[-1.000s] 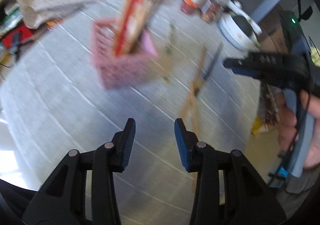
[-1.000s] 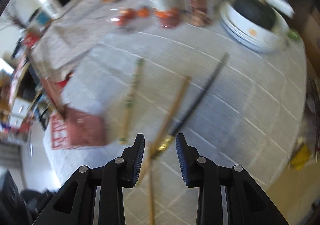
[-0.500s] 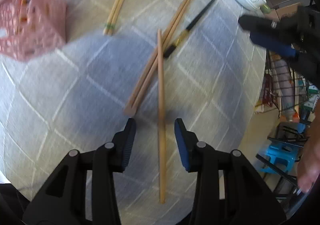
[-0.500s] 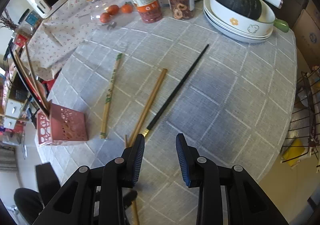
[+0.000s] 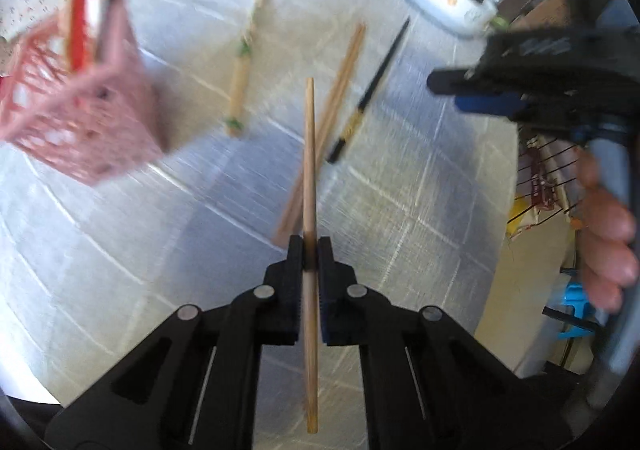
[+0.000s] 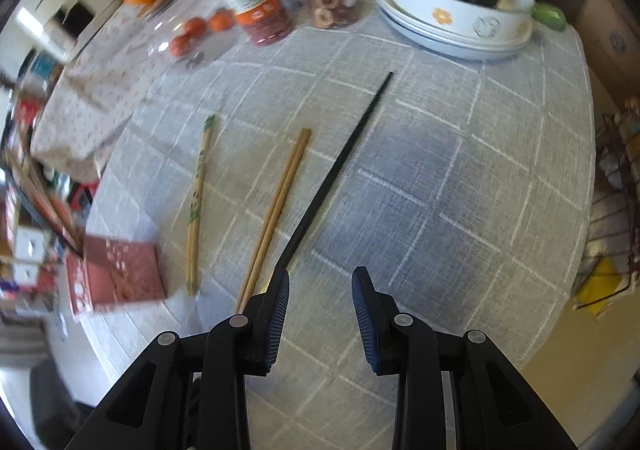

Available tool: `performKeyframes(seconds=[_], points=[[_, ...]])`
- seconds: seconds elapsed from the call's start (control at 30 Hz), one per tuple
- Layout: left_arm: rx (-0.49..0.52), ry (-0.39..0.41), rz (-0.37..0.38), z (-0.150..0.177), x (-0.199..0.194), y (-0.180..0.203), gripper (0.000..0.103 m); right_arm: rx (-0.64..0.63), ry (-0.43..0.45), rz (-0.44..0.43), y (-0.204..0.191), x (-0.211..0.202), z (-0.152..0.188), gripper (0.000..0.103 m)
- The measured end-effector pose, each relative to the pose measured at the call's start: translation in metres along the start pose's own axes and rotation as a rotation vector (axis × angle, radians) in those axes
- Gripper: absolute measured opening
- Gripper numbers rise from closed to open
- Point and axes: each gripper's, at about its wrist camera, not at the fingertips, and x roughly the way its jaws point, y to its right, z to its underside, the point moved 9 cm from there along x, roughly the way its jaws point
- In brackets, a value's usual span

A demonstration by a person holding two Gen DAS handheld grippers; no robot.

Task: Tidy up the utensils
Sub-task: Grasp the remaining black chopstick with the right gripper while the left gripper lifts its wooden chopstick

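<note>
The left hand-held gripper [image 5: 310,250] has just squeezed shut on one wooden chopstick [image 5: 309,154]. The right hand-held gripper [image 6: 320,290] stays spread, holding nothing. Next stop looks like the pink basket [image 5: 80,122] at the upper left.

Daylight was bright and soft shadows lay on the tablecloth [image 6: 440,186]. The left wrist view was strongly blurred, above all at the pink basket [image 5: 80,118]. Both pictures curved at their dark round edges.
</note>
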Motion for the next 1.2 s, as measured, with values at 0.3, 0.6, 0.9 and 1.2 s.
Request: performKeyframes(seconds=[0.3,0.6,0.9,1.2], points=[[0.081,0.207,0.04,-0.01,-0.062,-0.002,0.008,0.154,0.019,-0.023,0.012,0.028,-0.028,0.033],[0.106,0.383,0.077,-0.025,-0.109,-0.016,0.008,0.257,0.086,-0.008,0.017,0.053,-0.063,0.033],[0.093,0.416,0.079,-0.031,-0.116,-0.029,0.008,0.138,0.129,0.196,0.012,0.064,-0.071,0.01],[0.075,0.461,0.109,-0.03,-0.137,-0.037,0.008,0.085,0.141,0.085,-0.006,0.031,-0.053,0.005]])
